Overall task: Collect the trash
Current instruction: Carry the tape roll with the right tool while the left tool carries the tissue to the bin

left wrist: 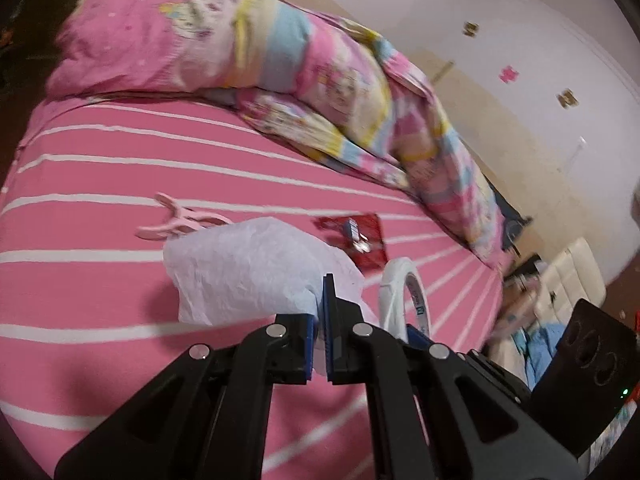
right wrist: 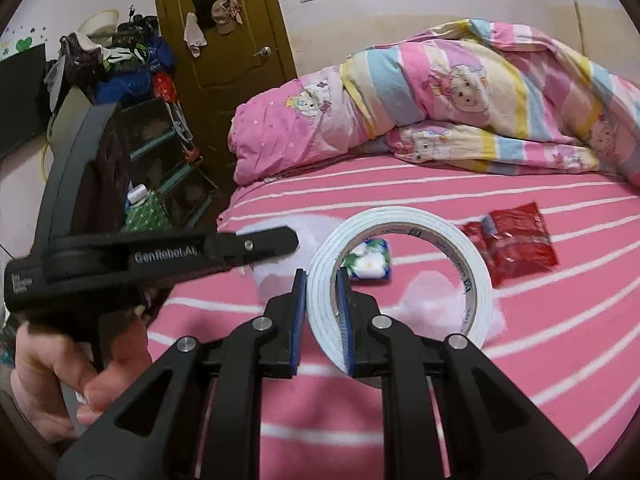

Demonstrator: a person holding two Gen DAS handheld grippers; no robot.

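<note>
My left gripper (left wrist: 320,316) is clamped on the rim of a thin white bag (left wrist: 240,268), limp and light, so it should be held by the edge. My right gripper (right wrist: 322,312) pinches the tape roll (right wrist: 400,280) through its wall: stiff, light, secure. On the bed (right wrist: 520,360), the red wrapper (right wrist: 516,240) lies far right, crinkly and probably slippery.

- We see a white bag (left wrist: 240,268), crumpled, pinched up off the bed.
- We see a white tape roll (right wrist: 404,276) held upright.
- At its 2 o'clock, a red wrapper (right wrist: 516,240) lies flat.
- Through its hole, a green-white packet (right wrist: 370,264).
</note>
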